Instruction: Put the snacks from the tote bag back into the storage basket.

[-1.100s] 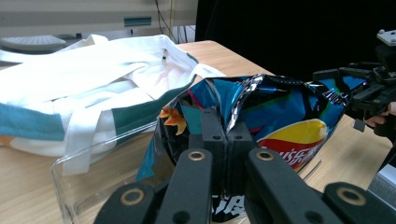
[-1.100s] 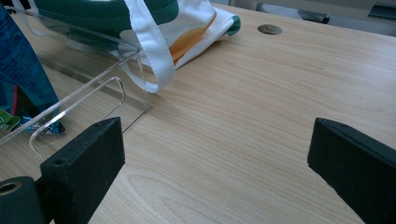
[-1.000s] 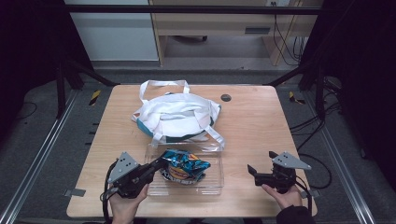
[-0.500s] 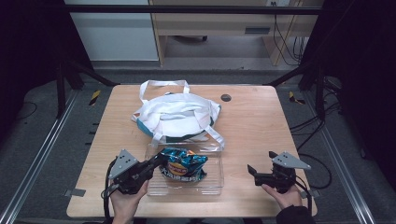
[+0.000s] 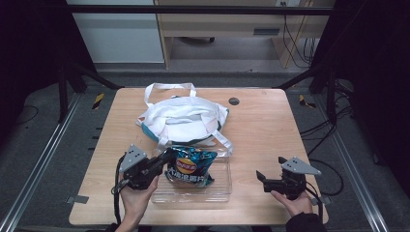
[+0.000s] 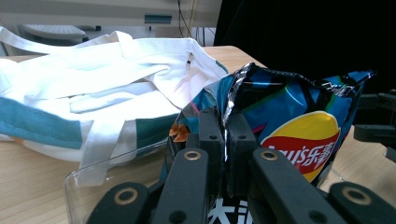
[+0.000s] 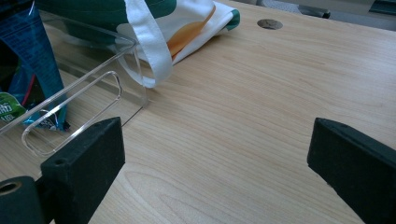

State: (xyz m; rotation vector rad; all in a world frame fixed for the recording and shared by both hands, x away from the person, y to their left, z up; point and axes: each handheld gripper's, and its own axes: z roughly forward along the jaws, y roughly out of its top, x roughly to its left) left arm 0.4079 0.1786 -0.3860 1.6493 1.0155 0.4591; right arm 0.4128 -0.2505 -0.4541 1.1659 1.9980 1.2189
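Chip bag (image 5: 190, 166) raised, in left gripper (image 5: 163, 159)

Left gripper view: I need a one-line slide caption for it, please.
Left gripper pinching the crimped edge of a blue chip bag above a clear tray, white tote bag behind.

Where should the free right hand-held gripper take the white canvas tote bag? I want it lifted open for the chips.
Probably by the white strap loop draped over the clear plastic tray's far right corner, coming from the right. It is thin and nearest the open right hand-held gripper, whereas the white canvas tote bag's body lies flat.
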